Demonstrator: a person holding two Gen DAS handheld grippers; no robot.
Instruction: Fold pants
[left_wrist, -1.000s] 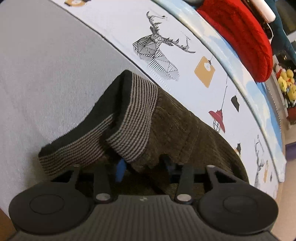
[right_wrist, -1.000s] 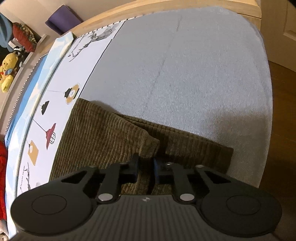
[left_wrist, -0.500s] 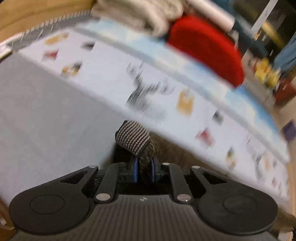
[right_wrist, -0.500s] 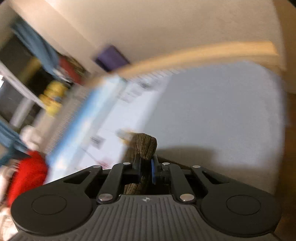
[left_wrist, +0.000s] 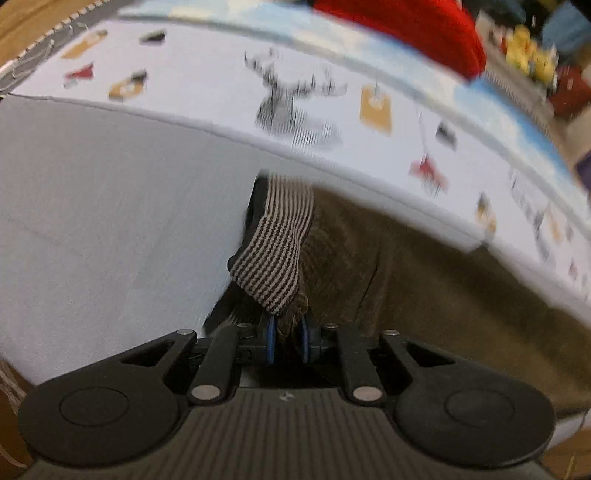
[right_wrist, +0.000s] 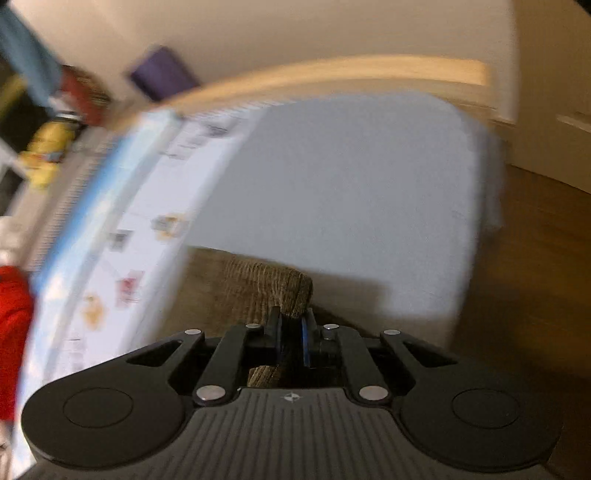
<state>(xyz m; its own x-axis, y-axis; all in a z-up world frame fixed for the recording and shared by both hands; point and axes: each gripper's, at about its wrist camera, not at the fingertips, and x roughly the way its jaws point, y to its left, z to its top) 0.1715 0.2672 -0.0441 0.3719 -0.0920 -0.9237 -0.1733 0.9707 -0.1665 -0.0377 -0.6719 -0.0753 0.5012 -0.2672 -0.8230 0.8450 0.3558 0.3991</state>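
From my left gripper (left_wrist: 287, 341), the grey bed (left_wrist: 110, 221) lies wide and bare toward nine o'clock. At one o'clock a red cushion (left_wrist: 406, 26) blocks the far edge, with toys (left_wrist: 528, 55) beside it.

Olive-brown corduroy pants (left_wrist: 388, 266), striped knit waistband (left_wrist: 275, 251) bunched and pinched between the left fingers (left_wrist: 270, 338), other end pinched between the right fingers (right_wrist: 275, 332)

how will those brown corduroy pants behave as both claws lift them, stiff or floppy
Probably floppy: the pants sag away from the left claw, and the striped waistband droops. Likely not slippery, since ribbed cloth bunches in the right claw. Probably light, as two pinches hold them.
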